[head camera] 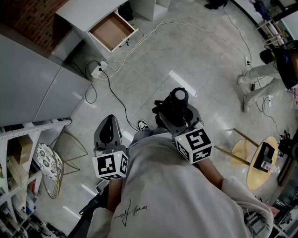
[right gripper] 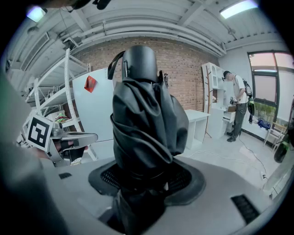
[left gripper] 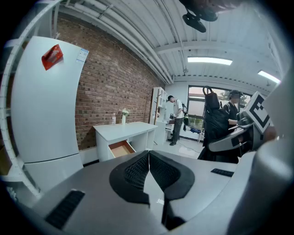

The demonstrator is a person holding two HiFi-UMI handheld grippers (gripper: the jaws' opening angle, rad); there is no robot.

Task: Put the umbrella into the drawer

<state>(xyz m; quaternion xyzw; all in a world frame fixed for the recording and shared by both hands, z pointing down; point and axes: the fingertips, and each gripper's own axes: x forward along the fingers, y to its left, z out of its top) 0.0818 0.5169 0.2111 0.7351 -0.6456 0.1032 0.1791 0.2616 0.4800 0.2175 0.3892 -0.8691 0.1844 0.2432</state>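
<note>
The black folded umbrella stands upright between the jaws of my right gripper, which is shut on it. It fills the middle of the right gripper view, where the umbrella hides most of the right gripper. My left gripper is held beside it at the left, shut with nothing in it; its pads meet in the left gripper view. The open drawer, brown inside, sticks out of a white desk far ahead on the left. The left gripper view also shows the drawer.
A grey fridge stands at the left, with a shelf rack and a wire-frame chair near it. A power strip with cables lies on the floor before the desk. Another person and a round wooden table are at the right.
</note>
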